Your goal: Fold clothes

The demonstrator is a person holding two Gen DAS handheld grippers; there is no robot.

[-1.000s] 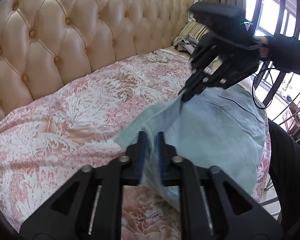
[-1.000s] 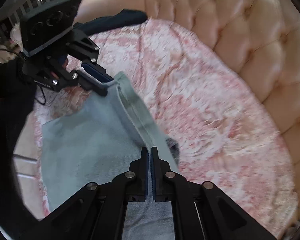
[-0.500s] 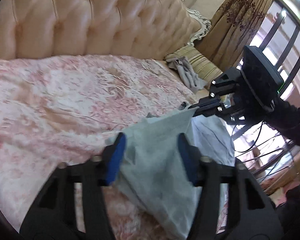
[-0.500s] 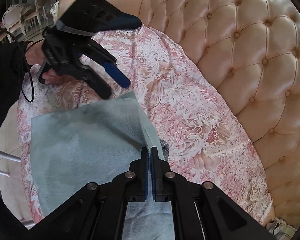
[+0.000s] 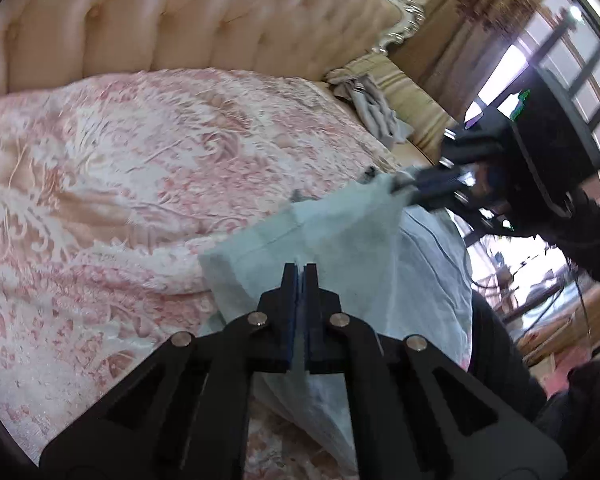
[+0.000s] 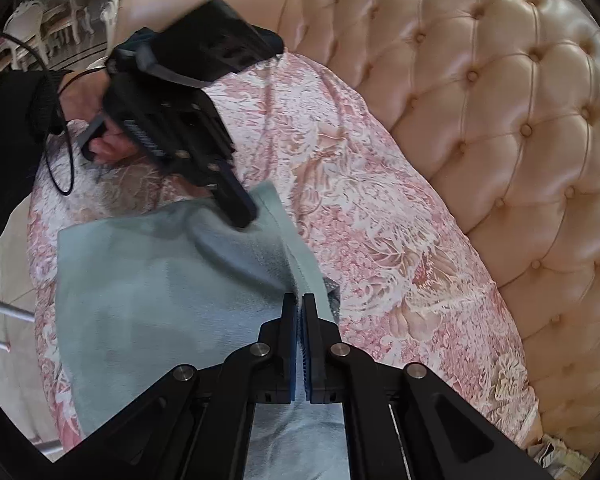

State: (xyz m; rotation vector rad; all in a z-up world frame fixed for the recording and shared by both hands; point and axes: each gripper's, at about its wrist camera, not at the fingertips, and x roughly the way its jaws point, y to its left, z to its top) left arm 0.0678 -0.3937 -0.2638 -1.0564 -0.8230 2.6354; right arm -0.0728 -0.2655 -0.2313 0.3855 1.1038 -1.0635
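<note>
Left wrist view: left gripper (image 5: 301, 270) jaws closed on the cloth (image 5: 340, 236) edge. Right gripper (image 6: 301, 300) jaws likewise pinched shut on the same edge. Cloth lies on the pink cover (image 5: 120, 160), before the sofa back (image 6: 500, 120). Recommendation: keep the edge taut between grips and carry both ends evenly, so corners meet.

Black left gripper (image 5: 301, 270) with blue pads, silver screws, matching right gripper (image 6: 301, 300), black sleeve (image 6: 8, 120), thin black cable (image 6: 62, 160), bare pink fingers (image 6: 104, 148)
</note>
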